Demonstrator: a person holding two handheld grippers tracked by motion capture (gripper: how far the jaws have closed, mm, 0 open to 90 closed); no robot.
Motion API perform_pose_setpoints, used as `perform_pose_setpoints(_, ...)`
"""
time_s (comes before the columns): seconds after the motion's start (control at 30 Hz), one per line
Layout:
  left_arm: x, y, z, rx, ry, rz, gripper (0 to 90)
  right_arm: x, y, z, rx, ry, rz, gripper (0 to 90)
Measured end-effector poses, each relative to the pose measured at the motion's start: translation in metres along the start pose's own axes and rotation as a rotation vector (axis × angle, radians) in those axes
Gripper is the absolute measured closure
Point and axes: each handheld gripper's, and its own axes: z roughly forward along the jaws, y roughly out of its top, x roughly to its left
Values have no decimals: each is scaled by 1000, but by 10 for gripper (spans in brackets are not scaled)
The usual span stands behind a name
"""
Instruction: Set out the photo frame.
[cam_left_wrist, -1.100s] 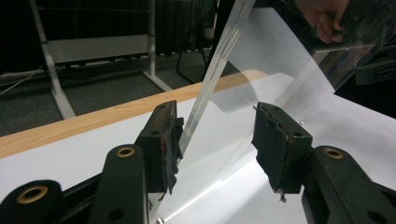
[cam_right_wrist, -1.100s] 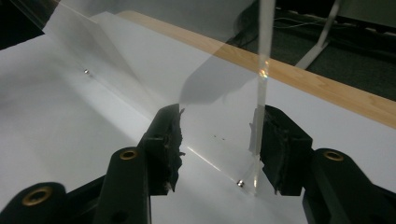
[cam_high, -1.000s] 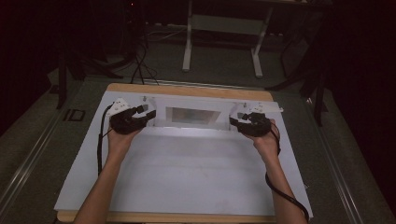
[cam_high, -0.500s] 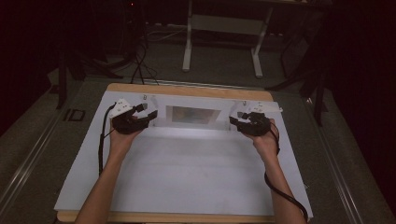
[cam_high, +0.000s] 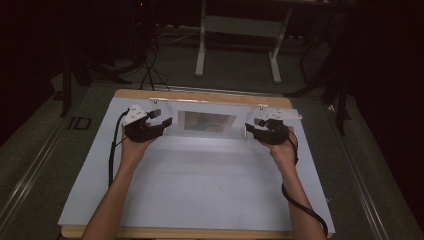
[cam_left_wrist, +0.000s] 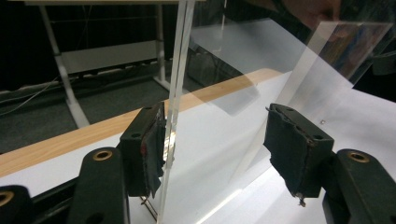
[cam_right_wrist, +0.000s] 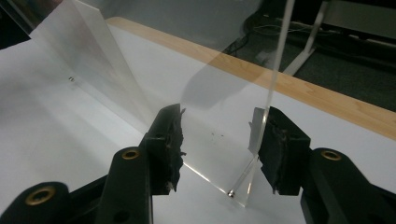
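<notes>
Frame (cam_high: 207, 121) upright between your grippers. Left gripper (cam_left_wrist: 215, 154) open, jaws just widened, edge beside left pad. Right gripper (cam_right_wrist: 219, 149) open, straddling other edge. Acrylic stiff, slick, scratch-prone: pinch end edges low.

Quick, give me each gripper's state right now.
Left gripper: open, jaws just widened; the clear acrylic frame stands between them, against one pad.
Right gripper: open around the frame's other end, not clamped.

A white sheet (cam_high: 200, 190) is covering most of the wooden table (cam_high: 200, 96), leaving a strip of wood showing along the far edge. Beyond it, a white metal stand (cam_high: 239, 45) is standing on the dark floor (cam_high: 45, 150), with what may be cables (cam_high: 147, 65) trailing nearby.
</notes>
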Motion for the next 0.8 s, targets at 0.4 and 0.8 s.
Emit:
perform_pose_setpoints(0.4,0,2,11,25,41,4,410,0,2,6,-1,-40,-18,520)
perform_pose_setpoints(0.8,2,2,15,31,59,20,406,2,-1,18,30,-77,-58,497)
